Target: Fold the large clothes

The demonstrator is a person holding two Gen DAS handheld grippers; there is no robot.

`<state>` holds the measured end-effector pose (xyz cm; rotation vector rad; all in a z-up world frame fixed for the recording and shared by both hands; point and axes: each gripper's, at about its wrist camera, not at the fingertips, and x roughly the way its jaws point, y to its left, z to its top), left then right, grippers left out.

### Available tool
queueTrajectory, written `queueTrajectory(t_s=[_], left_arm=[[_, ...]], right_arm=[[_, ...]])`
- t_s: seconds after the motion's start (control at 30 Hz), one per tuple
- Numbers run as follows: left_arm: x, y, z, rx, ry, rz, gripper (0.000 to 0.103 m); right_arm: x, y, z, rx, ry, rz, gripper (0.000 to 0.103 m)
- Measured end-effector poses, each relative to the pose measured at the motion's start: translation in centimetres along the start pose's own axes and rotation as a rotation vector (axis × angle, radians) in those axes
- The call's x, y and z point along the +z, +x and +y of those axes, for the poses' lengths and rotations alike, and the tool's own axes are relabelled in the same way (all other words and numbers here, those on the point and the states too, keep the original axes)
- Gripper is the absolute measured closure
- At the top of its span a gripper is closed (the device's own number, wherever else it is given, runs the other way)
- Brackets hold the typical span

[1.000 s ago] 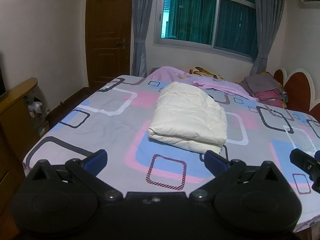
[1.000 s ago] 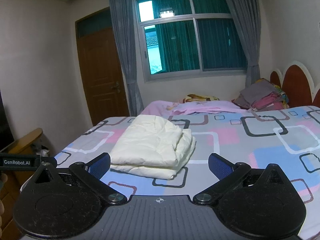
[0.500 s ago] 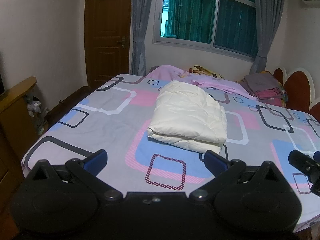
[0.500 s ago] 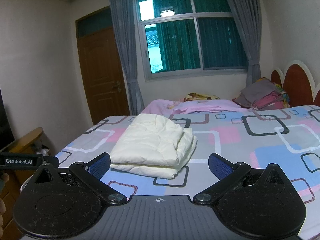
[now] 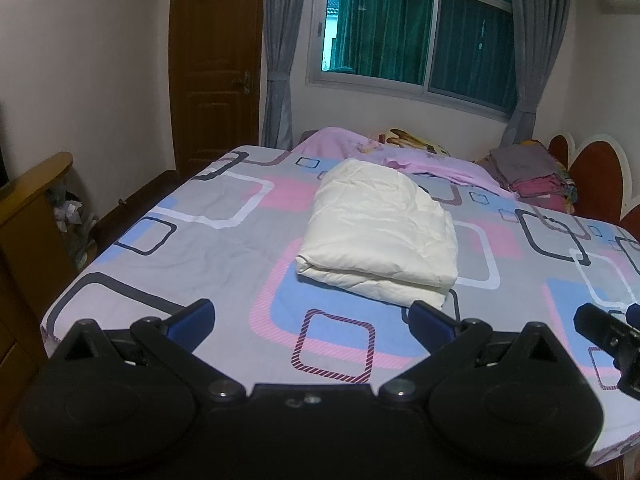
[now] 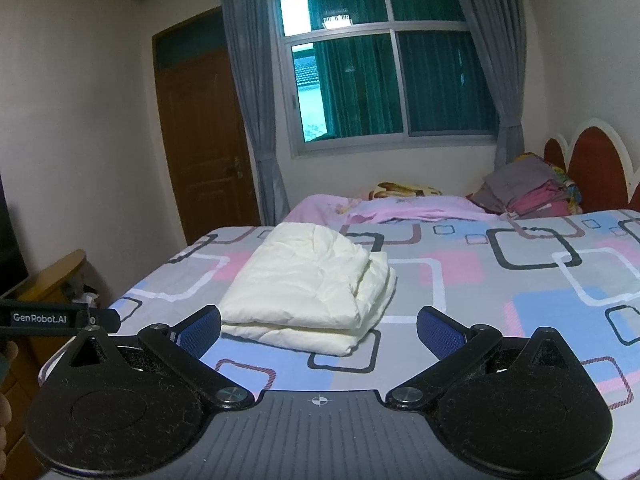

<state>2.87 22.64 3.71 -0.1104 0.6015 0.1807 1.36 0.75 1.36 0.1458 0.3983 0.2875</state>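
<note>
A cream padded garment [image 5: 380, 236] lies folded into a thick rectangle in the middle of the bed [image 5: 192, 240]. It also shows in the right wrist view [image 6: 312, 284]. My left gripper [image 5: 312, 320] is open and empty, held back above the bed's near edge, short of the garment. My right gripper [image 6: 318, 326] is open and empty, also short of the garment, to its right. The right gripper's tip [image 5: 608, 332] shows at the right edge of the left wrist view. The left gripper's side [image 6: 52, 318] shows at the left edge of the right wrist view.
A pink blanket [image 5: 400, 156] and a stack of folded clothes [image 5: 528, 176] lie at the far side of the bed by the red headboard [image 5: 592, 188]. A wooden cabinet [image 5: 28, 216] stands left of the bed. A door [image 5: 216, 60] and a curtained window [image 5: 416, 28] are behind.
Both grippers have drawn back slightly from the bed, still open. The folded garment has not moved.
</note>
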Motion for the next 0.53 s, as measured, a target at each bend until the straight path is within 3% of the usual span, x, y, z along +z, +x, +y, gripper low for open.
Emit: queueTrajectory(t_s=[0.43,0.53], left_arm=[[0.7,4.4,-0.1,-0.027,0.029,0.009,0.004],[1.2,6.3,-0.2,-0.014,0.045,0.004,0.000]], right_arm=[[-0.3,3.9,-1.3,-0.020,0.017,0.057,0.000],[-0.5,5.5,-2.1,-0.037,0.029,0.082,0.000]])
